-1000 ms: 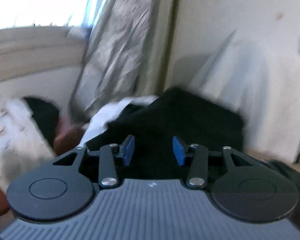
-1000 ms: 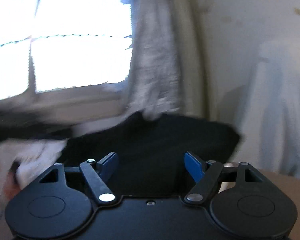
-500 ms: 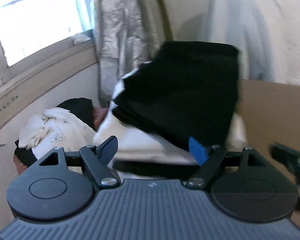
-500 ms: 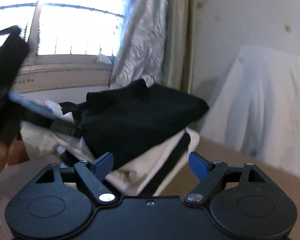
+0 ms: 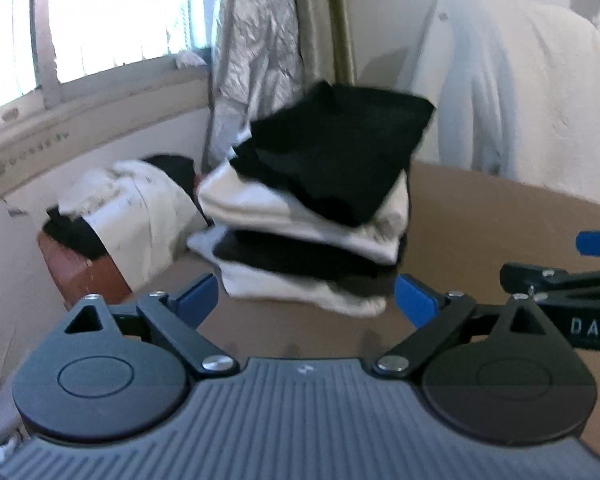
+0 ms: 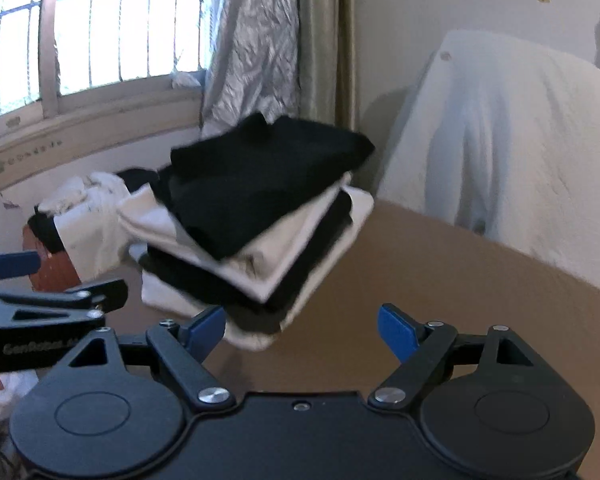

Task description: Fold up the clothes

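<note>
The left gripper [image 5: 306,294] and right gripper [image 6: 300,330] both stood spread and empty, just short of the stack of folded clothes [image 5: 312,208] on the brown table [image 5: 480,232]; its lower layers blurred together, and the heap [image 5: 128,196] behind was indistinct

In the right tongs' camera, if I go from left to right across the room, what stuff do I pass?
Window → unfolded clothes pile → folded clothes stack → white draped sheet.
</note>
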Available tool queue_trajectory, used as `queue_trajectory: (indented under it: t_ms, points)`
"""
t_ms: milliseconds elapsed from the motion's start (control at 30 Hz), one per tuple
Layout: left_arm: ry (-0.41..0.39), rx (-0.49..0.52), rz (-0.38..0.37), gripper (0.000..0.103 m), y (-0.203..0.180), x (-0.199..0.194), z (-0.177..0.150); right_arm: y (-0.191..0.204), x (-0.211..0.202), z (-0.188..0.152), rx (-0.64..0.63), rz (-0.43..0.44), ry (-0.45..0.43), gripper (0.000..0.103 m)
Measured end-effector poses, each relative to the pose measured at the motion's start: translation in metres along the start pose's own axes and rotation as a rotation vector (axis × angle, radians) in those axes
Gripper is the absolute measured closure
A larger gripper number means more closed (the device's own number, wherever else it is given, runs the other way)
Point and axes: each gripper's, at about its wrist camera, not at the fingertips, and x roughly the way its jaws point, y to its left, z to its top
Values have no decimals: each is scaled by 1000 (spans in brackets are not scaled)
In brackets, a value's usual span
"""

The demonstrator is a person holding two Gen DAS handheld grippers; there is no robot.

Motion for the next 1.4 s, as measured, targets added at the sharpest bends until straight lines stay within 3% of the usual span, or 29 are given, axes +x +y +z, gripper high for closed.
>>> queue_trajectory:
  t_ms: [133, 200, 300, 733, 1100, 1400]
  points:
    - [32, 26, -18, 6, -4, -10, -16, 1, -7, -10, 7, -58, 58, 14]
    - [41, 49, -28, 0, -7, -16, -22, 0, -11, -14, 21, -82, 69, 13]
    - [56, 53, -118, 0, -9, -14, -29, -3, -13, -17, 44, -107, 77, 12]
    - [61, 75, -92, 0, -10, -11, -27, -18, -14, -29, 143, -145, 38, 10]
    - [62, 42, -130, 0, -10, -14, -25, -17, -29, -28, 111, -135, -24, 9]
    - [90, 17, -82, 0, -8, -5, -26, -11, -24, -28, 103, -136, -17, 9]
